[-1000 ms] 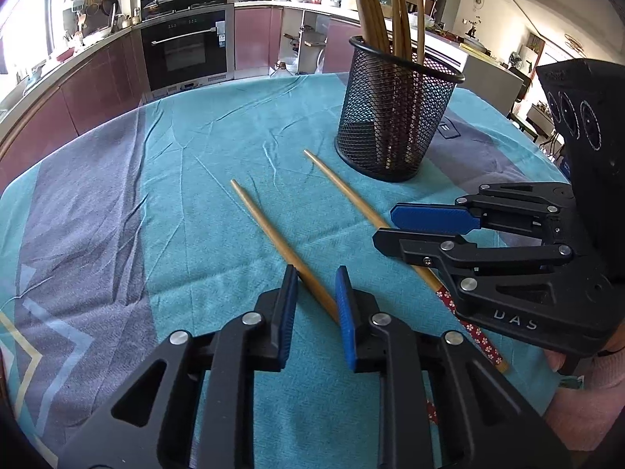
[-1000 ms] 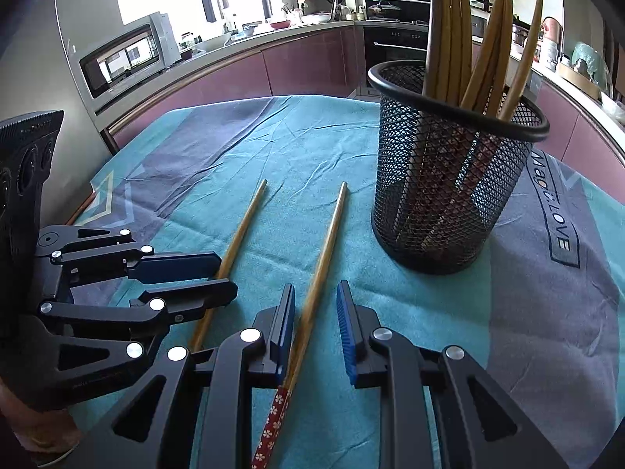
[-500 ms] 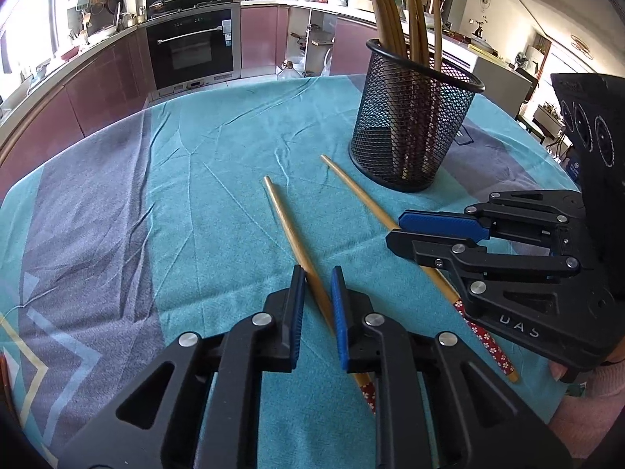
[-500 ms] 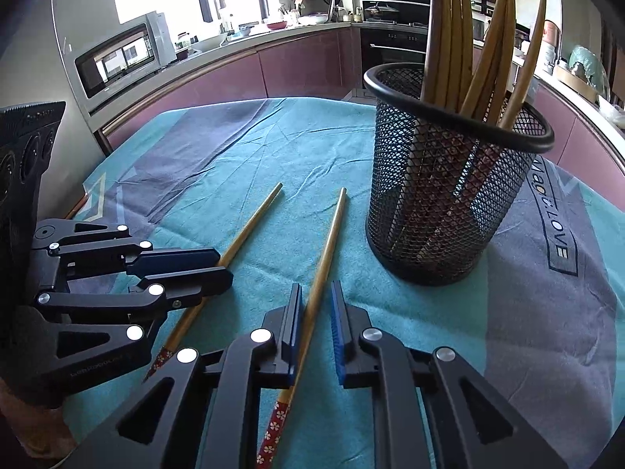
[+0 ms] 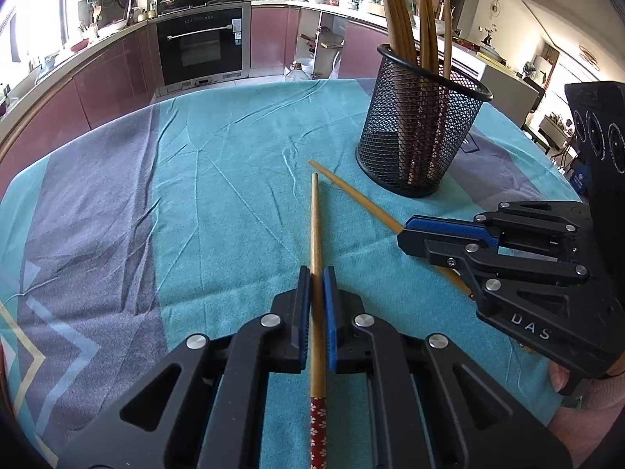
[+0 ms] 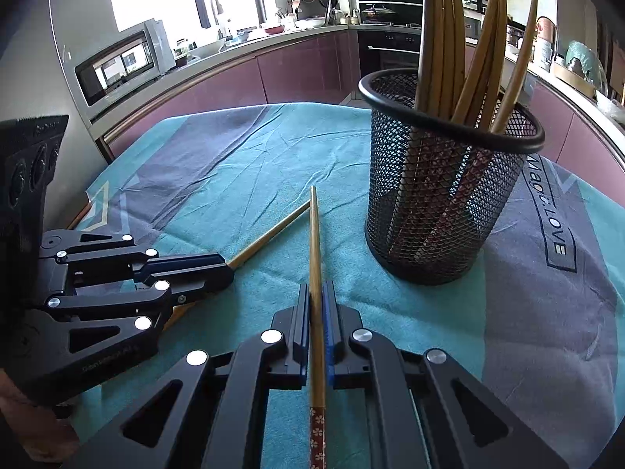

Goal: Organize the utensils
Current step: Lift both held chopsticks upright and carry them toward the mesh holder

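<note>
Two wooden chopsticks with red flowered ends are over the teal tablecloth. My left gripper (image 5: 317, 273) is shut on one chopstick (image 5: 315, 226), which points ahead along its fingers. My right gripper (image 6: 316, 288) is shut on the other chopstick (image 6: 314, 234). Each gripper shows in the other's view: the right gripper (image 5: 408, 230) holding its chopstick (image 5: 351, 193), the left gripper (image 6: 224, 269) holding its chopstick (image 6: 269, 232). The two tips nearly meet. A black mesh holder (image 5: 420, 133) with several chopsticks stands just beyond, and also shows in the right wrist view (image 6: 445, 199).
The table carries a teal and grey cloth (image 5: 156, 203). Kitchen counters, an oven (image 5: 201, 47) and a microwave (image 6: 121, 66) lie beyond the table's far edge.
Both grippers have closed onto their chopsticks, and each chopstick has turned into line with its fingers. The holder now appears closer.
</note>
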`<action>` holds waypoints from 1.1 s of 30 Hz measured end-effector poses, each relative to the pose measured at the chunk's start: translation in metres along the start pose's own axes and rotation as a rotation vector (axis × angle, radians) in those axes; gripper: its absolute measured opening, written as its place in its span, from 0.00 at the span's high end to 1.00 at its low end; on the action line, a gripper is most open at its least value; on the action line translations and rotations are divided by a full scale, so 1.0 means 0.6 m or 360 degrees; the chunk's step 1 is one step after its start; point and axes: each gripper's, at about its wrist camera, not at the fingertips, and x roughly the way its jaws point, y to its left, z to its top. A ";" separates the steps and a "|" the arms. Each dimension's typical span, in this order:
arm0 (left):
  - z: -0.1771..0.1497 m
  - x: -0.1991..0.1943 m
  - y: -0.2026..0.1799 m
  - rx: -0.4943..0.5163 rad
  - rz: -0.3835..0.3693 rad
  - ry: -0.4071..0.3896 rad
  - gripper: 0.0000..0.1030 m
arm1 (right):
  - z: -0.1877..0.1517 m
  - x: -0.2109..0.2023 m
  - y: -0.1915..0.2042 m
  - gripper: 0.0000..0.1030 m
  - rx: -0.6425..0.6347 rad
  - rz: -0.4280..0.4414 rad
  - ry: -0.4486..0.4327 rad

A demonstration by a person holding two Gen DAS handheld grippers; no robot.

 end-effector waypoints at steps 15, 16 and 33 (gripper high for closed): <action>0.004 -0.043 0.000 -0.0026 -0.0038 -0.0085 0.93 | -0.004 -0.071 -0.020 0.95 0.0044 0.0127 -0.0131; 0.004 -0.046 0.000 -0.0026 -0.0041 -0.0092 0.93 | -0.004 -0.076 -0.022 0.95 0.0049 0.0133 -0.0139; 0.015 -0.115 -0.005 -0.0050 -0.0166 -0.0235 0.93 | 0.008 -0.151 -0.038 0.95 0.0083 0.0164 -0.0309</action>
